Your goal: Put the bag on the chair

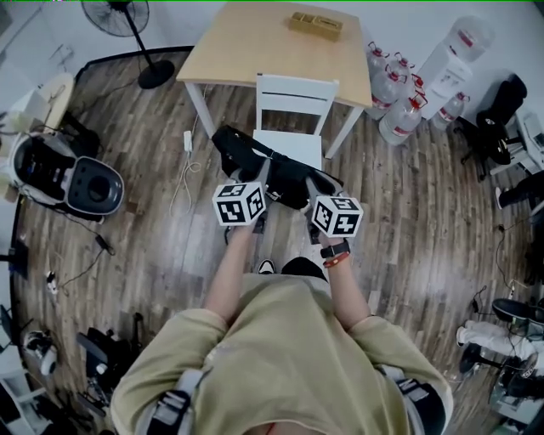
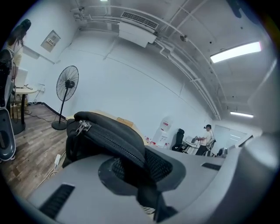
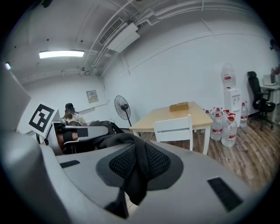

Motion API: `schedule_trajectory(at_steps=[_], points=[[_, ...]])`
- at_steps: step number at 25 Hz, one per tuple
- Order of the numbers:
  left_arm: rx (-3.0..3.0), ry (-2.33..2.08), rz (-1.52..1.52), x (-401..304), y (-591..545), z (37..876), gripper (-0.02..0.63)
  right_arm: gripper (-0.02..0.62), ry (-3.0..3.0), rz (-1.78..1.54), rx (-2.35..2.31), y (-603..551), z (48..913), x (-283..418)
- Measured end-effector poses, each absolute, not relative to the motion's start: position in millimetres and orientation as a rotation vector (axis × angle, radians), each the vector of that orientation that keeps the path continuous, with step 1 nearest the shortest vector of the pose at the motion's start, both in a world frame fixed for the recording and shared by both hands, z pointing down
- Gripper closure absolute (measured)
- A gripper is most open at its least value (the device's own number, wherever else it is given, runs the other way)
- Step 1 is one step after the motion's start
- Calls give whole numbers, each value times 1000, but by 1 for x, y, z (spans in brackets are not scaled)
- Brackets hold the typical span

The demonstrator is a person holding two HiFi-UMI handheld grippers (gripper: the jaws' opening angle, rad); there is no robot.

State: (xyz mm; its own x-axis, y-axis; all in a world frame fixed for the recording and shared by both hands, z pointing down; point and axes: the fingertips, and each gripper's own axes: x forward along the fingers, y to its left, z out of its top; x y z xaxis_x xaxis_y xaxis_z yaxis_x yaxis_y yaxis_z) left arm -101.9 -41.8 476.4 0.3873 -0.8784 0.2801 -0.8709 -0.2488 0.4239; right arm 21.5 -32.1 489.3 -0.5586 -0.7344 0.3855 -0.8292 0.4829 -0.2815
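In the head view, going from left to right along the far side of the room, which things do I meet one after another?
standing fan → wooden table → water bottles → water dispenser → black office chair

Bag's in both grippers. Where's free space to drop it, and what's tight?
Chair seat is bare, just beyond the held bag. Tabletop is bare except the box at its far edge. Crowded: water bottles on the floor to its right.
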Motion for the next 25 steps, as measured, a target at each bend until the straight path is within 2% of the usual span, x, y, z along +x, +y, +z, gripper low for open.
schedule_trajectory(at_steps=[9,25], points=[[2078,-1464,5,-90,-130,513,532,520,-2498,605,1293,-128,514,30],[1921,-1467,87,-88,-264,584,532,520,-2390,822,1190,-274,585,29]])
